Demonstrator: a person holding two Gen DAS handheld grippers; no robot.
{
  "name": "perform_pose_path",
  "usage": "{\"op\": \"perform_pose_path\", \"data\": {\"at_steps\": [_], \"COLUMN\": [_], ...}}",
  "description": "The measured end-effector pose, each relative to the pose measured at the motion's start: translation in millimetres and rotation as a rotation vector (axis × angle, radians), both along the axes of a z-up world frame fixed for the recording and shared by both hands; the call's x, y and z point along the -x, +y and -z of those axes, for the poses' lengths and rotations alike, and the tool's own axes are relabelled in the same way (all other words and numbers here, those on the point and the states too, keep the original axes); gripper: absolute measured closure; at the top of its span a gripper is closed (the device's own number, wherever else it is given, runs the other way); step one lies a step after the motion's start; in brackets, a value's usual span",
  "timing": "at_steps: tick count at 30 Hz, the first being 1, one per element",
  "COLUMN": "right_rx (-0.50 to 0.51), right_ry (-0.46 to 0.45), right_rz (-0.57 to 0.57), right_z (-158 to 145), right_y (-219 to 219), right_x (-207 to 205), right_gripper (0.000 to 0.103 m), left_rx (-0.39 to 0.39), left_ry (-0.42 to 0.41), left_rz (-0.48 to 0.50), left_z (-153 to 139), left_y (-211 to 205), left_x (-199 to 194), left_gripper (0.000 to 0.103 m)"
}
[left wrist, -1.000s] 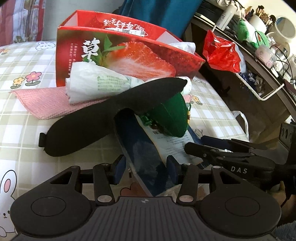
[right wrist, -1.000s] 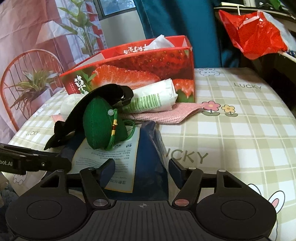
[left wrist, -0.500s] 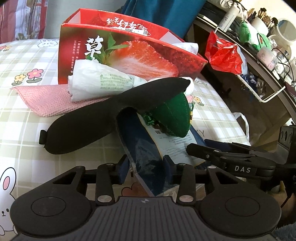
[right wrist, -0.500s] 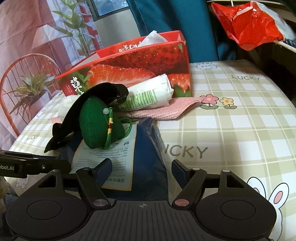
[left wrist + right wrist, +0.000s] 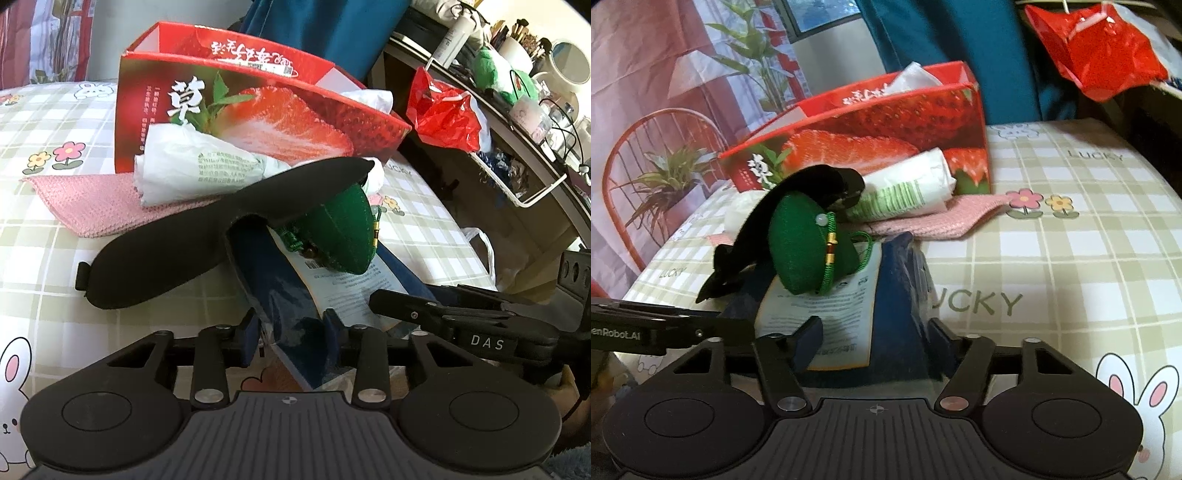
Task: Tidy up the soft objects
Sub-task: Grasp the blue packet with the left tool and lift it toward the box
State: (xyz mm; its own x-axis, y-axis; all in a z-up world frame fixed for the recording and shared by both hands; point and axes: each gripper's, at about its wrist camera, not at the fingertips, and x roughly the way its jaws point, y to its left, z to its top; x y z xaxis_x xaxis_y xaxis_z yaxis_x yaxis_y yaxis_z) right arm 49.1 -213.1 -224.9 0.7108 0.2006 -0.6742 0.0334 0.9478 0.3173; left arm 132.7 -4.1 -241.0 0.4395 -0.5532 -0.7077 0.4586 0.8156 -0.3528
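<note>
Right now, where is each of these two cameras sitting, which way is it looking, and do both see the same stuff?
Left wrist: on the left gripper, looking along its closing fingers, the blue packet between them; the right gripper crosses at right.
Right wrist: on the right gripper, its fingers also closing around the blue packet; the left gripper's tip shows at left.
Shared: packet, green pouch, black eye mask, strawberry box.
</note>
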Motion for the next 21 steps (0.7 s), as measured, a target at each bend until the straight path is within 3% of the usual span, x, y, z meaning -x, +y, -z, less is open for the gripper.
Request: {"op": "perform_pose_path", "data": {"at_steps": [3, 12, 21], "right_rx": [0.016, 0.029, 0.023], "right_ry": [-0.022, -0.105, -0.201], "right_rz": [-0.013, 0.0, -0.018], "right_z": [-5, -22, -52], "right_y": [2, -3, -4], "right_x": [2, 10, 16], "right_gripper": [0.063, 0.085, 0.091], "left_rx": [0.014, 0.047, 0.124], "left_ry": [-0.019, -0.108, -0.174], "left_rz": [-0.009, -0.025, -0.032], "left_z": [-3, -19, -45], "left_y": [3, 10, 20], "left_x": [2, 10, 18], "left_gripper": [0.083, 0.091, 0.091]}}
